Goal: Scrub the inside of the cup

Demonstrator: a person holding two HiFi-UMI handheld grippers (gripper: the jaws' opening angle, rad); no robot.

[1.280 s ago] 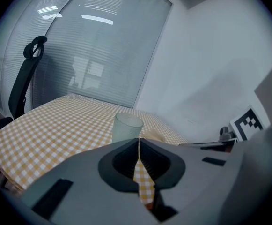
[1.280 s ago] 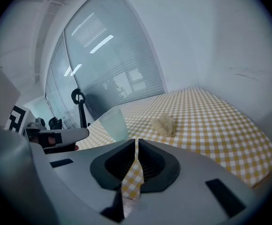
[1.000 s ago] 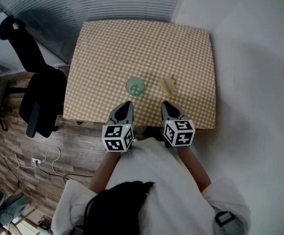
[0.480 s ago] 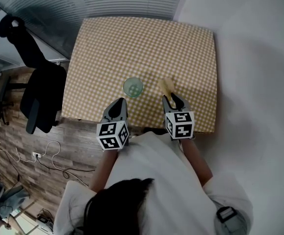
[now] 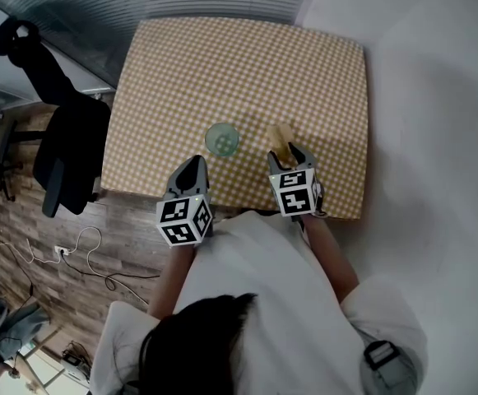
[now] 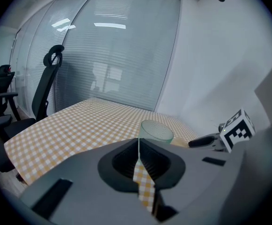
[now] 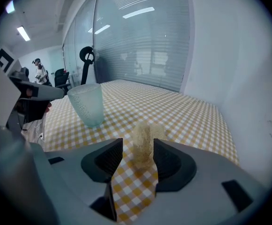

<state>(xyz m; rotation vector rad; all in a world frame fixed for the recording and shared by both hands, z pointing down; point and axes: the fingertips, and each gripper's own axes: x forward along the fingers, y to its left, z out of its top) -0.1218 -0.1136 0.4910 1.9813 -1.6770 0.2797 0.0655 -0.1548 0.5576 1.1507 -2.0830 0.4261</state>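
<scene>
Pale-green frosted cup stands upright on the yellow-checked table, near its front edge. Black office chair is well left of the cup, off the table. Left gripper is just front-left of the cup, jaws pressed together, holding nothing. Tan fibrous sponge sits right of the cup. Right gripper is at it, jaws wide and just been opening, sponge between them unsqueezed.

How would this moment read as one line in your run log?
left gripper: shut, empty | right gripper: jaws just been opening, loofah sponge between them, ungripped | cup: upright on checked tablecloth
</scene>
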